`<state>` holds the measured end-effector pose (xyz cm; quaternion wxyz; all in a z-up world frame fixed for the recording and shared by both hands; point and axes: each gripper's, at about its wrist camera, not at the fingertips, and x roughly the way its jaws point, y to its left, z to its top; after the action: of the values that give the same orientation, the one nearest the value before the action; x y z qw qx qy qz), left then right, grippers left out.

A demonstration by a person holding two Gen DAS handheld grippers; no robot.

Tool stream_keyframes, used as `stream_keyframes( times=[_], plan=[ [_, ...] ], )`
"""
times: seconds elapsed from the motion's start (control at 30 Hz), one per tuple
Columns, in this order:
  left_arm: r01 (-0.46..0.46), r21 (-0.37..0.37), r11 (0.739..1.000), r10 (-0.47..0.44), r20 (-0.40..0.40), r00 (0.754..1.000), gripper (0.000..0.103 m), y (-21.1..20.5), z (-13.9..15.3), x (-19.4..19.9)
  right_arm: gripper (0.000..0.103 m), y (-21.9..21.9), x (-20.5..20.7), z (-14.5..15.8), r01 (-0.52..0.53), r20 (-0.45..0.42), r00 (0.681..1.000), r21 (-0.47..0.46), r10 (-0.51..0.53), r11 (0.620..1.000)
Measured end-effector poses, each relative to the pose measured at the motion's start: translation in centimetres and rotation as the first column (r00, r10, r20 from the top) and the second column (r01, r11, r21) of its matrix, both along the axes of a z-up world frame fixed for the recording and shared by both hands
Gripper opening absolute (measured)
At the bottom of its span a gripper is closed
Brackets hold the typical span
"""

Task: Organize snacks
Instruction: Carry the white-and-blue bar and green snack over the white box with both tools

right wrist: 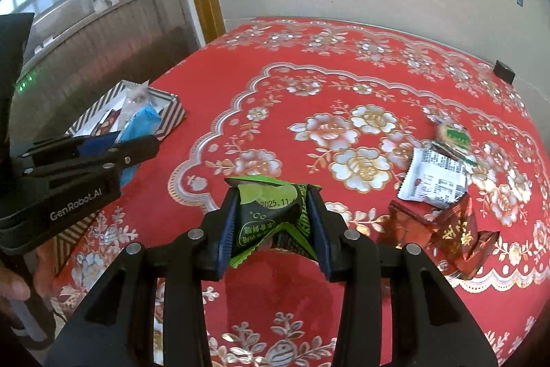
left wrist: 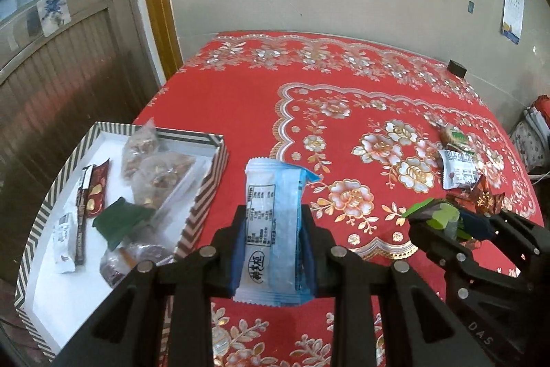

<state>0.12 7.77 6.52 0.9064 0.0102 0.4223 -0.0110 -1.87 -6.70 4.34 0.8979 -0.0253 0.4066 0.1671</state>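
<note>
Gripping snacks in both claws, above the counter [right wrist: 343,85]. Left claw [left wrist: 273,229] is nearly closed on a blue-white packet [left wrist: 273,222]: light, crinkly film, slippery, contents probably brittle; pads pinch its long side edges mid-body, a fair hold. Its long axis runs straight ahead along the fingers, far end tilted up. Right claw [right wrist: 273,229] is clamped on a green-black packet [right wrist: 271,219], puffy and soft, crumpled crosswise between the pads. Striped box [left wrist: 202,215] sits just left of the left claw.
</note>
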Motion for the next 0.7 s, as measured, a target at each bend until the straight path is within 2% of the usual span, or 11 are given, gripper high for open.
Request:
stream_keyframes(
  times=[0.7],
  plan=[
    [-0.048, -0.006, 0.999, 0.048, 0.024, 0.999, 0.03, 2.4, 0.5, -1.5, 0.038, 3.8, -1.0, 0.6, -0.059, 0.012, 0.998, -0.014, 0.059, 0.998]
  ],
)
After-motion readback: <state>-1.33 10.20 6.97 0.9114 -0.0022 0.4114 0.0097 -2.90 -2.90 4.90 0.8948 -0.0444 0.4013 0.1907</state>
